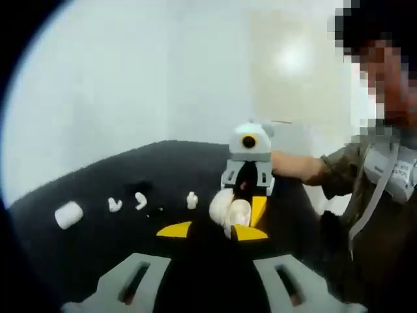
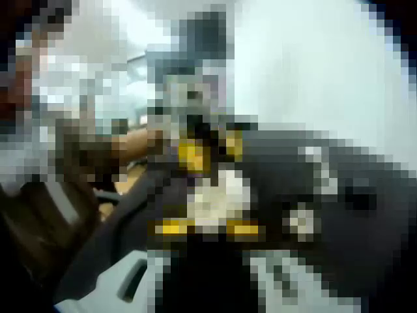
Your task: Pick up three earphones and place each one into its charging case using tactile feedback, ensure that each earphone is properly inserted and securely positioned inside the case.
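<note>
In the left gripper view a white charging case (image 1: 231, 208) sits on the black table (image 1: 98, 248), just beyond my left gripper (image 1: 212, 231). Its yellow tips stand apart, and the case is close to the right tip and clear of the left one. My right gripper (image 1: 242, 216) faces in from behind the case, with one yellow finger (image 1: 258, 207) against the case's right side and the other hidden. Three small white earphones (image 1: 115, 204) (image 1: 141, 199) (image 1: 191, 200) lie loose to the left. The right gripper view is badly blurred: a white blob (image 2: 215, 195) lies between my right gripper's (image 2: 207, 228) yellow tips.
A white cylinder-like object (image 1: 68, 214) lies at the table's far left. A person's forearm (image 1: 296, 166) and body (image 1: 371, 195) fill the right side. A pale wall (image 1: 163, 72) rises behind the table's far edge.
</note>
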Action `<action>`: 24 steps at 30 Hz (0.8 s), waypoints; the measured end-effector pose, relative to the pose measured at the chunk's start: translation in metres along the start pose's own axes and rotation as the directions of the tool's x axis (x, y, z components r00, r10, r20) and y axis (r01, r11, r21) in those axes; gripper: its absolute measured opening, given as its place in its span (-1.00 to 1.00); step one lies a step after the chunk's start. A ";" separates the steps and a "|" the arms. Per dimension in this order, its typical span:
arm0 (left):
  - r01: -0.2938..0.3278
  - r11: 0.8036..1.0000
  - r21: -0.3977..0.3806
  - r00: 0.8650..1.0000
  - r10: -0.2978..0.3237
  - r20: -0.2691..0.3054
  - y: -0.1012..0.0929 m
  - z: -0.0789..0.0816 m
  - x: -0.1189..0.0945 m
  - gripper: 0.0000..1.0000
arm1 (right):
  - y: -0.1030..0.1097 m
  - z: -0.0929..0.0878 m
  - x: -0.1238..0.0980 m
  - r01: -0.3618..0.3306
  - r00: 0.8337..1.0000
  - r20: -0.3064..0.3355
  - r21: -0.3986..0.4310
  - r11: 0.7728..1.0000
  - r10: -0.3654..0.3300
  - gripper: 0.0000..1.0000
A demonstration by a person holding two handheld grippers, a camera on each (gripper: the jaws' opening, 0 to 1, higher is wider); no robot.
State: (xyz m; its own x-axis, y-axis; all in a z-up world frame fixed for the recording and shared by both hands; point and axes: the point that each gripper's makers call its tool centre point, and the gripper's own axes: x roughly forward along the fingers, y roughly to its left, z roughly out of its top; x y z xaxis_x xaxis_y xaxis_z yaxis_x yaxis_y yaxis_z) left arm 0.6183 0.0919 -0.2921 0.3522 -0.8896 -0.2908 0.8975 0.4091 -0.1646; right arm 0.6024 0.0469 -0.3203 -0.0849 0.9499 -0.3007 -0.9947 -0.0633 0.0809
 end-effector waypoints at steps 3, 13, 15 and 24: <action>0.010 1.000 -0.003 0.999 -0.010 -0.036 -0.002 -0.011 0.007 -0.48 | 0.000 0.000 0.000 0.001 1.000 0.000 -0.003 1.000 -0.001 -0.56; 0.096 0.994 0.055 0.991 -0.090 -0.103 -0.016 -0.020 0.028 -0.60 | 0.001 -0.001 0.001 0.016 1.000 -0.010 -0.048 0.999 -0.017 -0.57; 0.105 0.991 0.082 0.988 -0.094 -0.125 -0.018 -0.020 0.031 -0.60 | 0.001 -0.001 0.001 0.017 1.000 -0.011 -0.053 0.998 -0.017 -0.57; 0.185 0.977 0.102 0.979 -0.175 -0.105 -0.034 -0.016 0.041 -0.63 | 0.005 -0.002 0.001 0.030 0.999 -0.019 -0.081 0.996 -0.032 -0.57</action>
State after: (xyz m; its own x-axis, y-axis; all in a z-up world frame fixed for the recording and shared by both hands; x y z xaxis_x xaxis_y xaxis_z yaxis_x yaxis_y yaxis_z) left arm 0.5974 0.0450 -0.3137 0.1601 -0.9212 -0.3547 0.9696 0.2142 -0.1187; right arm 0.5968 0.0471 -0.3220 -0.0546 0.9455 -0.3212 -0.9982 -0.0593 -0.0050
